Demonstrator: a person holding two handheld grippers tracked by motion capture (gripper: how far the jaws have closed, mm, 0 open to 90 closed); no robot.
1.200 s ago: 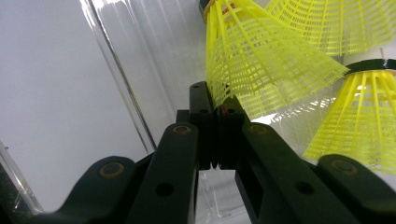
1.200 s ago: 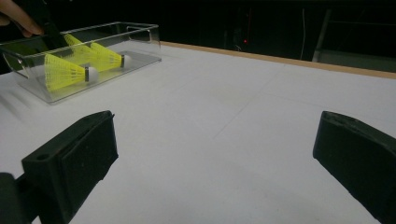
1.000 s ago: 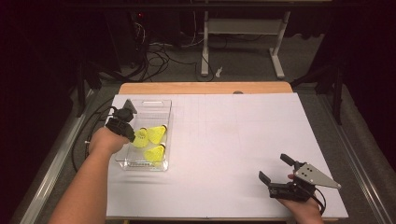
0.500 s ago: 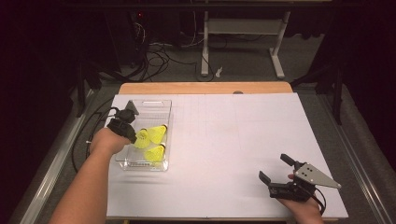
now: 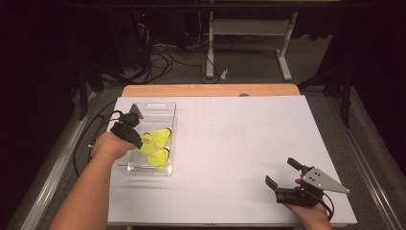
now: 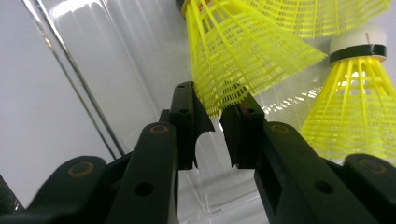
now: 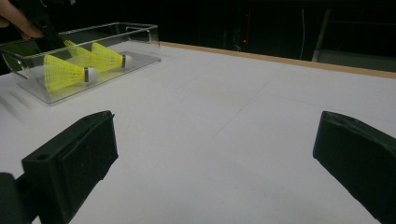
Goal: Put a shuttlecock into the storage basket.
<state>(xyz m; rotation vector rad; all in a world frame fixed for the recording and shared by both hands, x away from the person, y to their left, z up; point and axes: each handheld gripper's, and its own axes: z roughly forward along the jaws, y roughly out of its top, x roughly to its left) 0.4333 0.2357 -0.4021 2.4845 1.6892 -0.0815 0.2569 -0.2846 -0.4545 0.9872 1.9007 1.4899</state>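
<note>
The left gripper's fingers (image 6: 187, 126) have just been opening and now stand a narrow gap apart, with the rim of a yellow shuttlecock (image 6: 243, 56) skirt between their tips but the pads no longer pressing on it. I judge this a release: the shuttlecock is being left in the clear plastic box (image 5: 165, 110) at the table's left, beside two more shuttlecocks (image 5: 160, 158). Against the earlier high views the hands, box and shuttlecocks sit in the same places; only the jaw gap has changed. The left gripper (image 5: 136, 139) reaches into the box over its near wall. The right gripper (image 5: 282, 175) rests on the white table (image 5: 239, 143), well apart from the box, its jaws wide open and empty
</note>
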